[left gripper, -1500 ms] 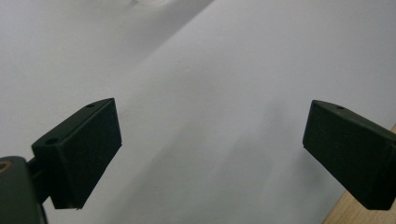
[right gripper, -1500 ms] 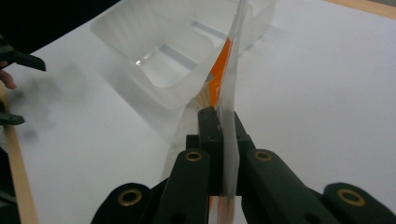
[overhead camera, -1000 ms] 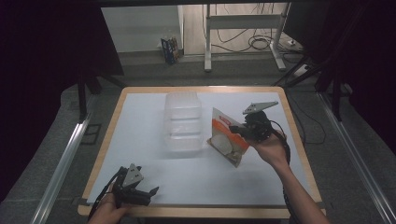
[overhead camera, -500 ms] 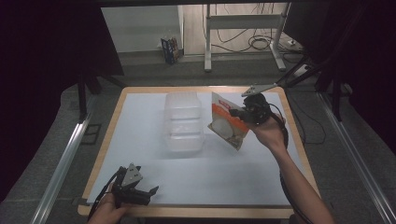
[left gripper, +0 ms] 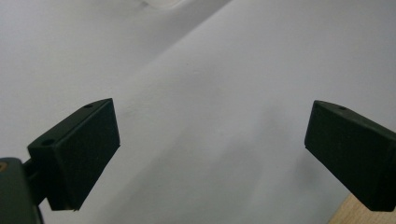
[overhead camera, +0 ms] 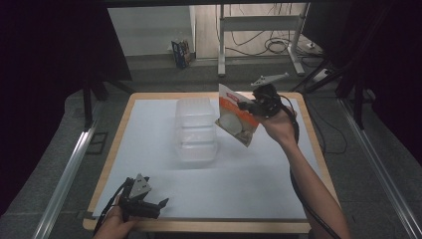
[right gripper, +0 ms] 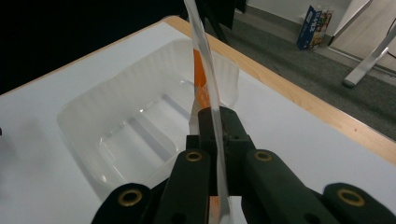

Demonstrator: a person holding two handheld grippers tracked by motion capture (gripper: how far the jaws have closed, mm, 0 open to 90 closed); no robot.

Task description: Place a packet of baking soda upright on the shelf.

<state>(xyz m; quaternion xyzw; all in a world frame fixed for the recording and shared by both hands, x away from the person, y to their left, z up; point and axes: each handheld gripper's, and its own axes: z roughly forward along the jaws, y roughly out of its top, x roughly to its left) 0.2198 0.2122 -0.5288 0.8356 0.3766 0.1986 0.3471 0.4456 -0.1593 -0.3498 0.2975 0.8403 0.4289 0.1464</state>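
Since earlier, the pouch (overhead camera: 238, 121) has been carried toward eleven o'clock, beside the tub (overhead camera: 195, 130), clamped edge-on by the right gripper (overhead camera: 253, 105); light and floppy, likely slippery, it is best pinched at a seam; the left gripper (overhead camera: 155, 205) rests agape.

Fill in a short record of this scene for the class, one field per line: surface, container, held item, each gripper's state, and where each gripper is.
surface: white table top with a wooden edge
container: clear plastic tub, open, nothing visible inside, standing on the table
held item: orange and white packet, lifted off the table, tilted, just right of the tub
right gripper: shut on the packet's edge, raised near the tub
left gripper: open, nothing between its jaws, low at the near left corner of the table
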